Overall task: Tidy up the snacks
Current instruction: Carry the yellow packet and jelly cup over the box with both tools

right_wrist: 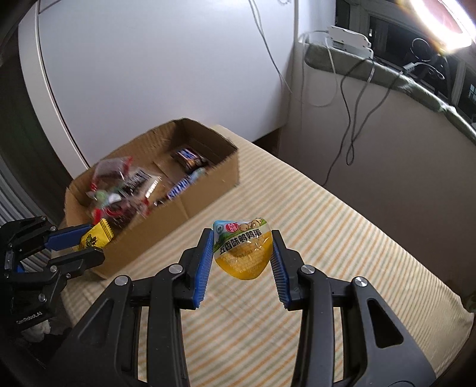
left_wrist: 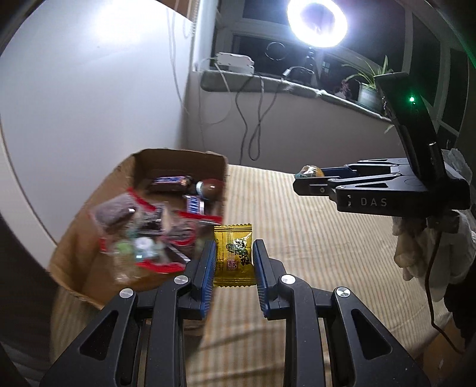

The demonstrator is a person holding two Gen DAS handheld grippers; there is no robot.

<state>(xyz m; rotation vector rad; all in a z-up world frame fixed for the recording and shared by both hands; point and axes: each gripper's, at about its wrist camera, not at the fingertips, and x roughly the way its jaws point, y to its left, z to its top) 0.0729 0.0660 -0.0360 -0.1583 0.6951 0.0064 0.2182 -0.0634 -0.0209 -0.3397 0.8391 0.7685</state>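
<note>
My left gripper [left_wrist: 233,253] is shut on a yellow snack packet [left_wrist: 233,257] and holds it in the air beside the near right corner of a cardboard box [left_wrist: 86,238]. The box holds several snacks, among them chocolate bars [left_wrist: 171,181] and red-trimmed clear bags [left_wrist: 142,235]. My right gripper [right_wrist: 242,247] is shut on a yellow quail-egg pack [right_wrist: 242,251] above the striped table [right_wrist: 327,238], to the right of the box [right_wrist: 166,226]. The left gripper [right_wrist: 86,247] with its yellow packet [right_wrist: 95,238] also shows in the right wrist view, and the right gripper [left_wrist: 309,175] in the left wrist view.
The box stands at the table's far left corner next to a white wall [left_wrist: 89,89]. A windowsill [left_wrist: 267,83] behind carries a ring light [left_wrist: 316,22], a white adapter [left_wrist: 235,61], hanging cables [left_wrist: 253,119] and a potted plant [left_wrist: 369,86].
</note>
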